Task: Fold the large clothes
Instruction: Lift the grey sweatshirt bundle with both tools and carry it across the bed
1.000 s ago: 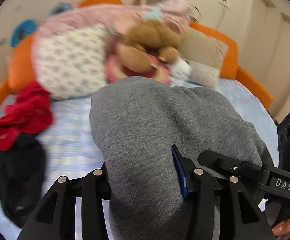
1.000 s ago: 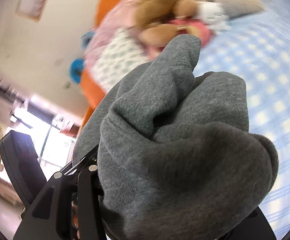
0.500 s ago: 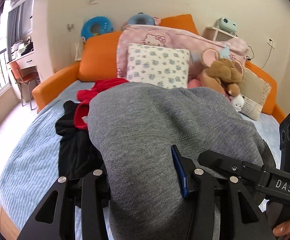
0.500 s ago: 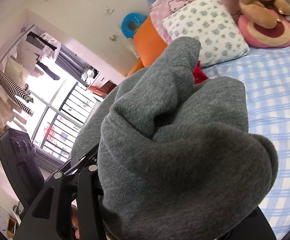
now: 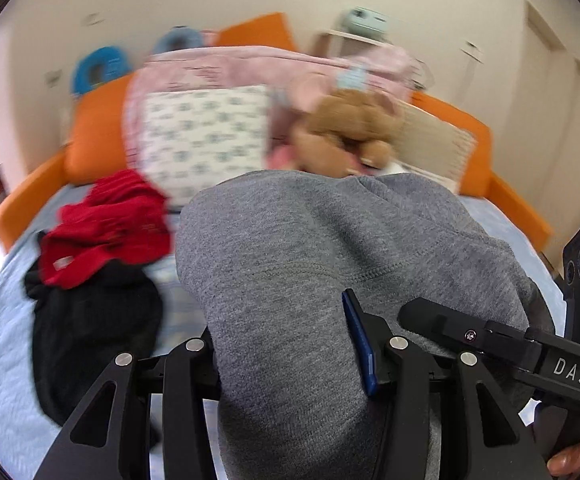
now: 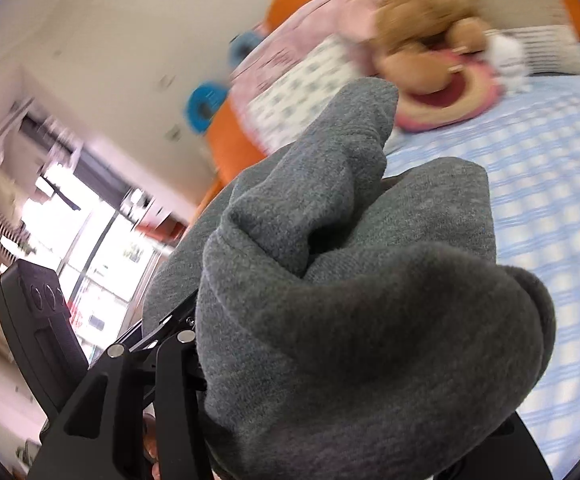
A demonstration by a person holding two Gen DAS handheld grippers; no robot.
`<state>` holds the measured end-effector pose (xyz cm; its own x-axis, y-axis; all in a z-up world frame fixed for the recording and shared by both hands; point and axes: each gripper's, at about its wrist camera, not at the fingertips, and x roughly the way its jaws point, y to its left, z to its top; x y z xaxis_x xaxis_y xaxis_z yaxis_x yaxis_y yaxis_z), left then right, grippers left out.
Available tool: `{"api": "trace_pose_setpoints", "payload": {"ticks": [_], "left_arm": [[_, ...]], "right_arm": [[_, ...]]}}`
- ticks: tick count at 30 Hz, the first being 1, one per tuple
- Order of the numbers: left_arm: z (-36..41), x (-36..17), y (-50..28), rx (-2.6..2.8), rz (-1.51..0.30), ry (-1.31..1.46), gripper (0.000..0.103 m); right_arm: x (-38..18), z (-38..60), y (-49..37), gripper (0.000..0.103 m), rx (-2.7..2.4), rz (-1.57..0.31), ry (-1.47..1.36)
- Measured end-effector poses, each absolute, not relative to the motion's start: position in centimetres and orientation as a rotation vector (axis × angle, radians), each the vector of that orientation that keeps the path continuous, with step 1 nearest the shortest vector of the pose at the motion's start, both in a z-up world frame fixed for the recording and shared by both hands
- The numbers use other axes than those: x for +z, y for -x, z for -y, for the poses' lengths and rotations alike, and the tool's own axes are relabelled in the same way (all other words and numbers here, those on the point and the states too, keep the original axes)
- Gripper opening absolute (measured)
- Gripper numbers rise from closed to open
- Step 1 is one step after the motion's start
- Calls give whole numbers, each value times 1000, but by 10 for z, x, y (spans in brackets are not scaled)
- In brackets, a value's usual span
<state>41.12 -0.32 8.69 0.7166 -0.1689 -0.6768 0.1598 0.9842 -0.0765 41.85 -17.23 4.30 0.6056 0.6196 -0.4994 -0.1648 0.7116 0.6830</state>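
Your left gripper points down at a slant, jaws part-closed and clamped on a thick bunch of the grey garment; blue pad visible on the right finger. Your right gripper is also angled down, clamped on a wad of the same fabric that hides most of its fingers. Your fingertip shows at the lower right edge.
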Motion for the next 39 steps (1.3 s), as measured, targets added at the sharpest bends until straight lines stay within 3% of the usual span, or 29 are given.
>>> {"api": "trace_pose_setpoints", "payload": {"ticks": [8, 23, 31, 39], "left_arm": [[178, 53, -417, -388, -778, -71, 50], [486, -2, -352, -774, -814, -150, 51], [589, -51, -325, -848, -827, -194, 52], [625, -119, -322, -860, -836, -260, 54]], "right_arm": [[21, 343, -375, 47, 274, -733, -715], [-10, 610, -257, 47, -131, -643, -738], [-53, 686, -223, 47, -233, -630, -732], [-117, 731, -213, 47, -248, -650, -743]]}}
